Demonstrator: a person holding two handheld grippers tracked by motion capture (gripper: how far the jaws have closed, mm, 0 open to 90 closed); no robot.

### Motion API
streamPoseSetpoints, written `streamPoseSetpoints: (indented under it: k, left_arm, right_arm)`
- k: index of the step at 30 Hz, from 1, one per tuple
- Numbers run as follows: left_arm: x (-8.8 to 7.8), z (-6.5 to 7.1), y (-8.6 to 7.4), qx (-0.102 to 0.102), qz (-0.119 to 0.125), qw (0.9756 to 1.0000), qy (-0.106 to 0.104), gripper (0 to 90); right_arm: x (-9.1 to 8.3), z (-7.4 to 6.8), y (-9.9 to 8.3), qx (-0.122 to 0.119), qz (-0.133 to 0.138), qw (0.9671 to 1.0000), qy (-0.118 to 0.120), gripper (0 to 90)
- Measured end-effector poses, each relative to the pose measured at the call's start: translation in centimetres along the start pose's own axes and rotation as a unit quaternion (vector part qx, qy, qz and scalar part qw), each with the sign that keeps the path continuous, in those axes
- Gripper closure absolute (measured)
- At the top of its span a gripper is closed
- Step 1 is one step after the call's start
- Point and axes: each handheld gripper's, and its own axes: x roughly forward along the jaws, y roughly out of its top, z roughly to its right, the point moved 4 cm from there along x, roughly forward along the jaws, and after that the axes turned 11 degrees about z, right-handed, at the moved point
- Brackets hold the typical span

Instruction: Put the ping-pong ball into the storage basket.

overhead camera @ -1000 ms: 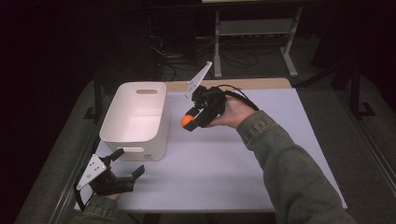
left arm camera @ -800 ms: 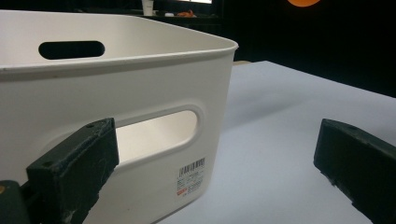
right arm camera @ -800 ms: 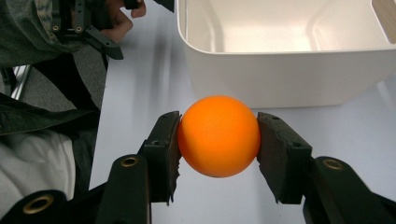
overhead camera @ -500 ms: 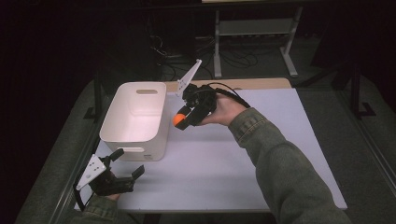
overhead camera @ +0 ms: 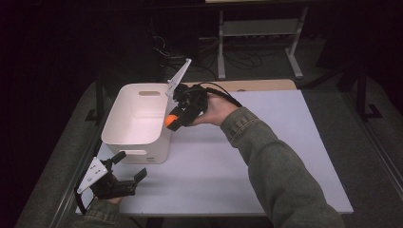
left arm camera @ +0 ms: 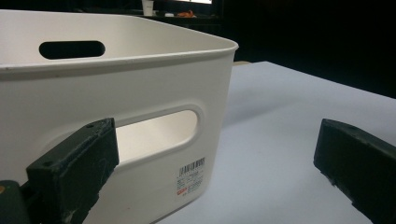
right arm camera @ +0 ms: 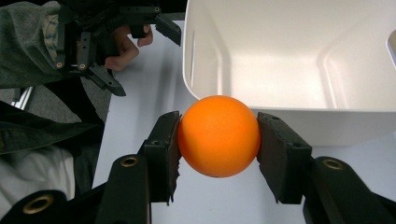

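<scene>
A white table [overhead camera: 285, 156] stands in a dark room. Along its far edge lies a light wooden board [overhead camera: 266, 84], flush against the top. Beyond the table, on the floor, stands a pale metal rack [overhead camera: 259, 28] with a low shelf, and a tangle of dark cables [overhead camera: 237, 59] lies between the rack and the table. A black post [overhead camera: 363, 90] stands off the table's far right corner. Grey floor [overhead camera: 57, 180] runs along the table's left side.
</scene>
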Motion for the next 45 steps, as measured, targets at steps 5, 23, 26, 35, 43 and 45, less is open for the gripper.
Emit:
streamPoseSetpoints:
  k: [5,23,26,35,43,45]
  left_arm:
    - [0.0,0.0,0.0,0.0,0.0,1.0,0.0,0.0]
    - [0.1,0.0,0.0,-0.001,-0.001,1.0,-0.003,0.0]
    - [0.1,0.0,-0.1,0.0,-0.002,1.0,-0.003,0.0]
    - [0.1,0.0,-0.1,-0.001,-0.003,1.0,-0.004,0.0]
    - [0.1,0.0,-0.1,-0.002,-0.004,1.0,-0.006,0.0]
    - [0.1,0.0,-0.1,-0.002,-0.005,1.0,-0.007,0.0]
  right_arm:
    - [0.9,0.1,0.4,-0.002,-0.003,1.0,0.003,50.4]
    - [3.2,1.3,1.0,0.004,0.009,0.9999,0.013,50.4]
    - [3.6,1.4,1.0,0.006,0.011,0.9998,0.015,50.4]
    - [4.6,2.0,1.0,0.012,0.013,0.9997,0.018,50.3]
    - [5.5,2.3,1.0,0.014,0.016,0.9995,0.021,50.4]
    - [5.7,2.4,0.9,0.014,0.018,0.9995,0.022,50.4]
